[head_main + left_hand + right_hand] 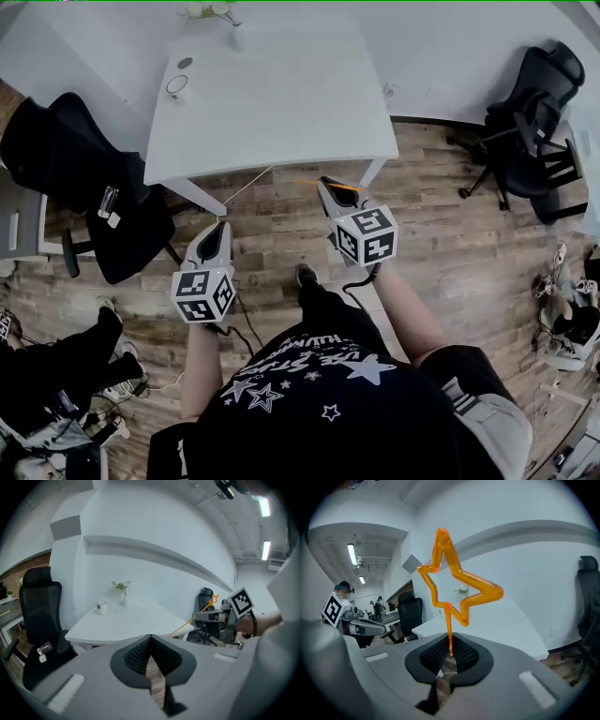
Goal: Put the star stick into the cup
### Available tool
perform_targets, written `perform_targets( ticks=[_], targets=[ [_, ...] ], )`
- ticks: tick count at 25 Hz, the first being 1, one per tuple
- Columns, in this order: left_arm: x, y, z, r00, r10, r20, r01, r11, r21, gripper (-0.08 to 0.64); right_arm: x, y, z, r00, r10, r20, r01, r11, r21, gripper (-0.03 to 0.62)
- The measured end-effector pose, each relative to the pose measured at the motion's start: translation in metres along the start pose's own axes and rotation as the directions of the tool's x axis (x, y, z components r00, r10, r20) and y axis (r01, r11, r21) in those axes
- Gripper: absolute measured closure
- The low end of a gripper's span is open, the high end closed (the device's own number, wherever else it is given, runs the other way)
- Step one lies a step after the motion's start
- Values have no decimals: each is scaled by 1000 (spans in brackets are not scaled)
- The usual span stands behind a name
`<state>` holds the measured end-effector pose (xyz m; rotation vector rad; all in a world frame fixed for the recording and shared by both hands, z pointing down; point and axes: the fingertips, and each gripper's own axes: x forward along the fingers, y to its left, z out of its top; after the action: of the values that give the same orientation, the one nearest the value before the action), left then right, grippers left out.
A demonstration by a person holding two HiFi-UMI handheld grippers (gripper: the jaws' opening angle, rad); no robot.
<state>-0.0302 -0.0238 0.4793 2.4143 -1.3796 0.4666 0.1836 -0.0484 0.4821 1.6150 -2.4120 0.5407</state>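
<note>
My right gripper (328, 184) (450, 651) is shut on the lower end of the orange star stick (451, 588), whose open star head stands upright right before that gripper's camera. In the head view the stick (317, 184) shows as a thin orange line at the table's near right corner. The white cup (176, 86) (101, 606) stands on the far left of the white table (281, 103), well away from both grippers. My left gripper (221, 229) (150, 640) hangs over the floor before the table, jaws together with nothing between them. The left gripper view also catches the stick (193, 618) in the right gripper (212, 616).
A small vase with a green sprig (231, 26) stands at the table's far edge. Black office chairs sit at the left (84, 178) and at the far right (534, 112). Cables run over the wooden floor (450, 244). Another person (47, 375) is at the lower left.
</note>
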Motion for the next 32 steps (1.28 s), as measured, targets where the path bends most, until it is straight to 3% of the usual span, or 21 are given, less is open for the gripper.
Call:
perform_targets(
  ticks=[5, 13, 21, 32],
  targets=[
    [43, 7, 27, 1000, 11, 4, -11, 1000, -13, 557, 44, -27, 22, 999, 35, -8, -35, 999, 4, 560],
    [68, 14, 36, 1000, 24, 14, -23, 995, -97, 557, 83, -34, 34, 993, 109, -32, -110, 994, -15, 560],
    [71, 70, 41, 994, 110, 14, -107, 987, -119, 557, 139, -10, 54, 987, 159, -35, -161, 986, -49, 560],
    [123, 164, 89, 990, 122, 75, -114, 988, -107, 557, 236, 5, 119, 982, 189, 10, -186, 976, -115, 560]
  ],
)
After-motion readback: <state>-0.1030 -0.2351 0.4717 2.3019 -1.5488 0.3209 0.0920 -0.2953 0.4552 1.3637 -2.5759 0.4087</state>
